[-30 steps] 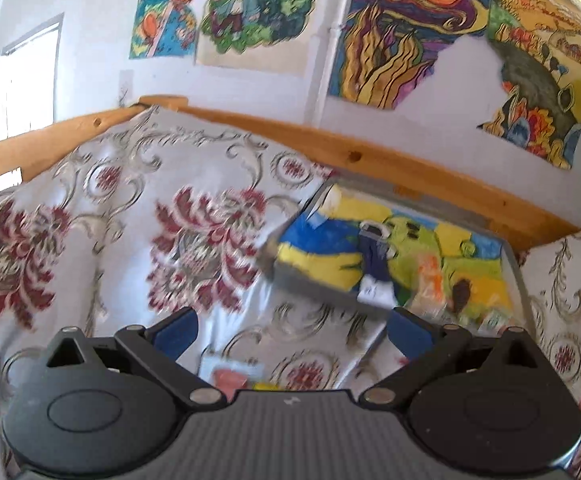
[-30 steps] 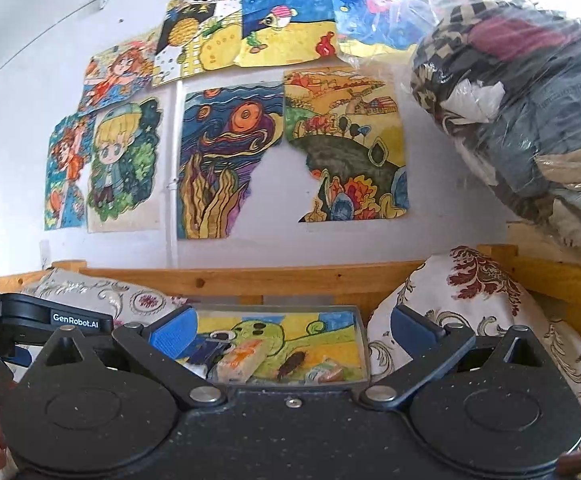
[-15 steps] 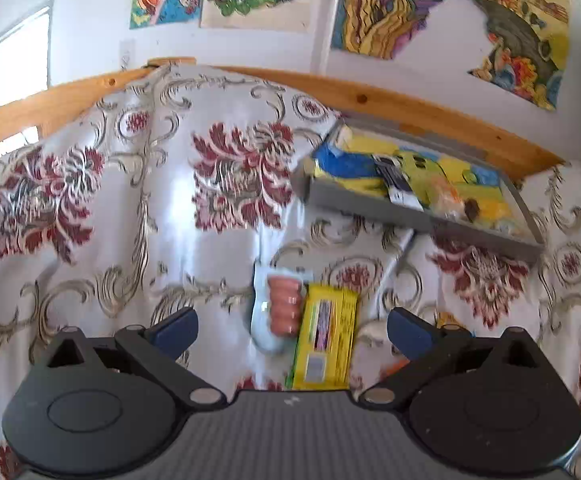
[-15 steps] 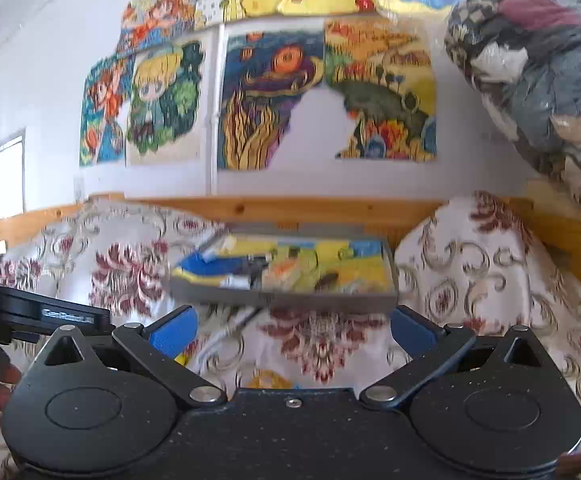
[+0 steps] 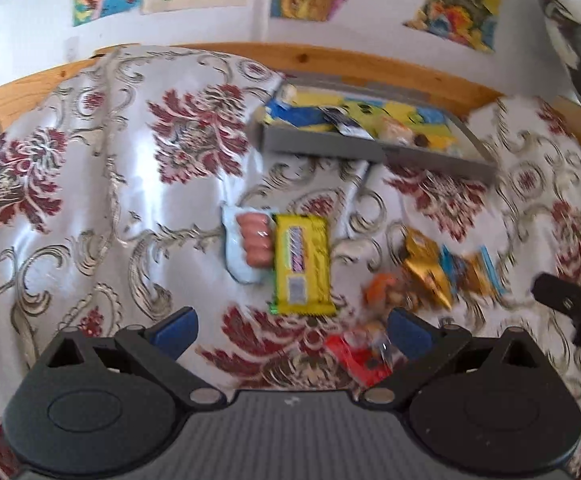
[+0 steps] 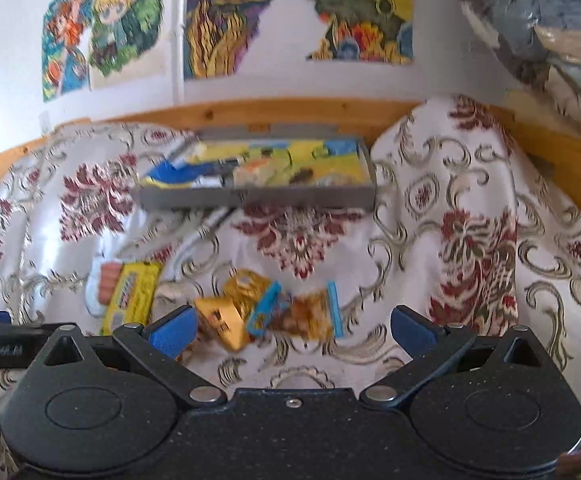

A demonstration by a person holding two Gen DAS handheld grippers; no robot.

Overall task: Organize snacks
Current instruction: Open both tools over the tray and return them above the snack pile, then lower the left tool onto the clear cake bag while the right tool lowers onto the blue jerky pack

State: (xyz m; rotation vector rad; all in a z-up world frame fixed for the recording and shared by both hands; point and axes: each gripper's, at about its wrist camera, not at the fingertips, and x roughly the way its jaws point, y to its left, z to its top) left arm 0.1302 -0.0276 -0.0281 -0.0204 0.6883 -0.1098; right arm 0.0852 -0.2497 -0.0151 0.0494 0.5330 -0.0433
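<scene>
Snacks lie scattered on a floral cloth. A yellow bar (image 5: 301,266) (image 6: 131,298) lies beside a clear pack of sausages (image 5: 252,245) (image 6: 104,284). To the right are a gold packet (image 5: 426,266) (image 6: 230,312), a blue-edged packet (image 5: 472,270) (image 6: 302,312), an orange sweet (image 5: 382,286) and a red wrapper (image 5: 360,358). A grey tray (image 5: 322,146) (image 6: 258,196) at the back holds several snacks. My left gripper (image 5: 290,330) is open above the yellow bar and red wrapper. My right gripper (image 6: 290,326) is open over the gold and blue-edged packets.
A wooden rail (image 6: 274,110) runs behind the tray, under a wall of colourful drawings (image 6: 234,20). A bagged bundle of clothes (image 6: 542,28) sits at the upper right. The cloth rises in a hump (image 6: 462,184) to the right of the tray.
Both grippers have tilted down from the wall and tray toward the cloth. The loose snacks in front of the tray have come into view. Both stayed open.
</scene>
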